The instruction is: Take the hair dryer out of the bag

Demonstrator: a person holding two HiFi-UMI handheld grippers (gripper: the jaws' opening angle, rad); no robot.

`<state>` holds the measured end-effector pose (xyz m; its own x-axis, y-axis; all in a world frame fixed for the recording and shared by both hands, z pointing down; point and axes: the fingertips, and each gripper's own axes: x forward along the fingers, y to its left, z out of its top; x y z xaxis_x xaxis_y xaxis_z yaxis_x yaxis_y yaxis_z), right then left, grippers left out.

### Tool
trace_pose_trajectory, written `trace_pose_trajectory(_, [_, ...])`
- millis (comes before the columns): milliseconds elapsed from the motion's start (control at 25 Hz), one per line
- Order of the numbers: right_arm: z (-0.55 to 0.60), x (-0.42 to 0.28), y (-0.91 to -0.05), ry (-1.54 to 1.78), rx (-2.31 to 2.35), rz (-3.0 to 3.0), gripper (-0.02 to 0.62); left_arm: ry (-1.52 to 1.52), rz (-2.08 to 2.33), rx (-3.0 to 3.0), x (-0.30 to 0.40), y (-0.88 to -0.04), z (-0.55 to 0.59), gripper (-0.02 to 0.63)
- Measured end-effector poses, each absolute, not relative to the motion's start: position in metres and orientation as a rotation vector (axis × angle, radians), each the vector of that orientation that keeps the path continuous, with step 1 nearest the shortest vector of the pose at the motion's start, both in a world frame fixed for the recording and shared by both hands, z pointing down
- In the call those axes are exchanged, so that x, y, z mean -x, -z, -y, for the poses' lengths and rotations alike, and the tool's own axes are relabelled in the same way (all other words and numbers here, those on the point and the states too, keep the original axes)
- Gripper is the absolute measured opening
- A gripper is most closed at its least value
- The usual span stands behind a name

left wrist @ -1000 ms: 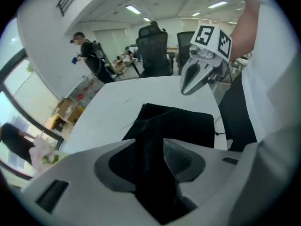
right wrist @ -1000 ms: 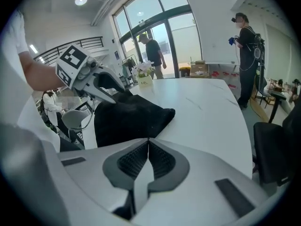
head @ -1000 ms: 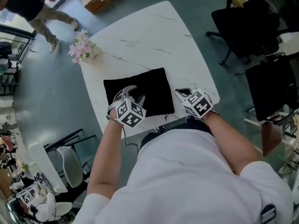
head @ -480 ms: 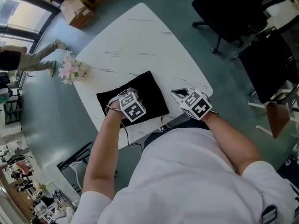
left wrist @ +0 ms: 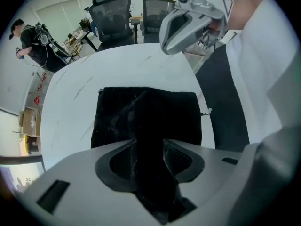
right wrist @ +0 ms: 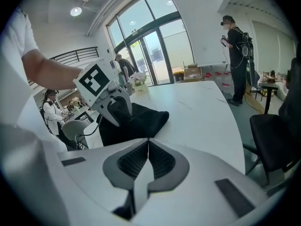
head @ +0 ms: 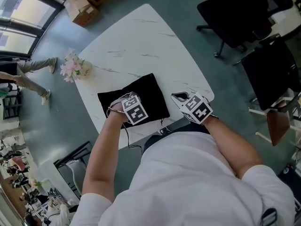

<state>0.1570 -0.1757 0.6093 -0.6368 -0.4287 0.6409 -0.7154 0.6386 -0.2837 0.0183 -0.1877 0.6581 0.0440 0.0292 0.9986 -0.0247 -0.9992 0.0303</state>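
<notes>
A flat black bag lies on the white marble table, near its front edge. No hair dryer shows; a thin black cable hangs off the table edge by the bag. My left gripper points straight down over the bag's near left part. Its jaws have just been opening and stand wide, with the black fabric filling the gap between the pads. My right gripper hovers at the bag's right side, shut with nothing in it. The right gripper view shows the left gripper down on the bag.
A small bunch of pink flowers stands at the table's far left edge. Black office chairs are off to the right, cardboard boxes on the floor beyond. A person walks at the left.
My left gripper has sunk onto the bag's near left part and turned. The right gripper has barely moved. The person in the background walked further left.
</notes>
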Motion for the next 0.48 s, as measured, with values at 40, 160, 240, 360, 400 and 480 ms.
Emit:
trace_pose_trajectory(40, [0.176,-0.156,-0.609,-0.718,-0.886,2.333,0.017,-2.147,0.007,-2.235,-0.018,-0.661,0.186,0.168])
trace_pose_trajectory(160, [0.176,-0.153,-0.608,-0.714,-0.871,2.341,0.015,-2.084,0.073,-2.261,-0.017,-0.657,0.184,0.129])
trace_pose_trajectory(240, [0.176,-0.152,-0.609,-0.714,-0.866,2.344,0.015,-2.020,0.127,-2.307,-0.019,-0.647,0.183,0.096])
trace_pose_trajectory(360, [0.177,-0.151,-0.611,-0.712,-0.855,2.341,0.017,-1.939,0.247,-2.399,-0.019,-0.629,0.191,0.023])
trace_pose_trajectory(400, [0.178,-0.150,-0.611,-0.712,-0.851,2.342,0.015,-1.907,0.284,-2.426,-0.017,-0.623,0.192,0.023])
trace_pose_trajectory(480, [0.179,-0.146,-0.610,-0.703,-0.836,2.348,0.017,-1.835,0.348,-2.473,-0.012,-0.610,0.193,0.021])
